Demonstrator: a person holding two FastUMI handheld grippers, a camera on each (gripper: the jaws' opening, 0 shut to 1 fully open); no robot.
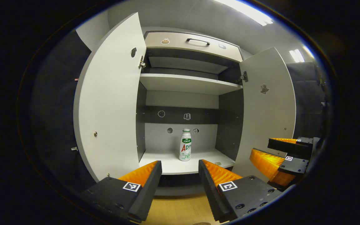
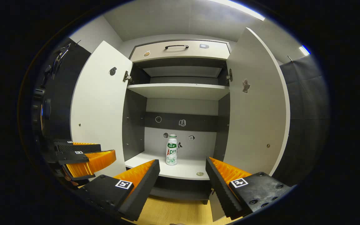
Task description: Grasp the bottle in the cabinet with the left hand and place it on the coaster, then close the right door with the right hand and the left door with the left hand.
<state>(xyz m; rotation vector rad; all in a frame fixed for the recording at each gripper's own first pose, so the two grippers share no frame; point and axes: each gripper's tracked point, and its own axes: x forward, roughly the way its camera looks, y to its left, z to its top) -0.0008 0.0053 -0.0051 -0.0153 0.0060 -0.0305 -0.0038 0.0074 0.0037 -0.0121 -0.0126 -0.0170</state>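
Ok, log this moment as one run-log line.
stage: pre-grasp | bottle: upright on cabinet's lower shelf | both doors open | left gripper: open, empty | right gripper: open, empty

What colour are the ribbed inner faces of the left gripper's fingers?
Orange, on black finger bodies; the left gripper view shows them best.

Small stickers (image 1: 187, 116) on the cabinet's back wall too tiny to identify; bottle (image 1: 185, 145) label print illegible.

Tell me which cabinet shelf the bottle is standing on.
The lower shelf: the bottle stands upright on it, toward the back. The upper shelf carries nothing that I can see. Both doors are open.
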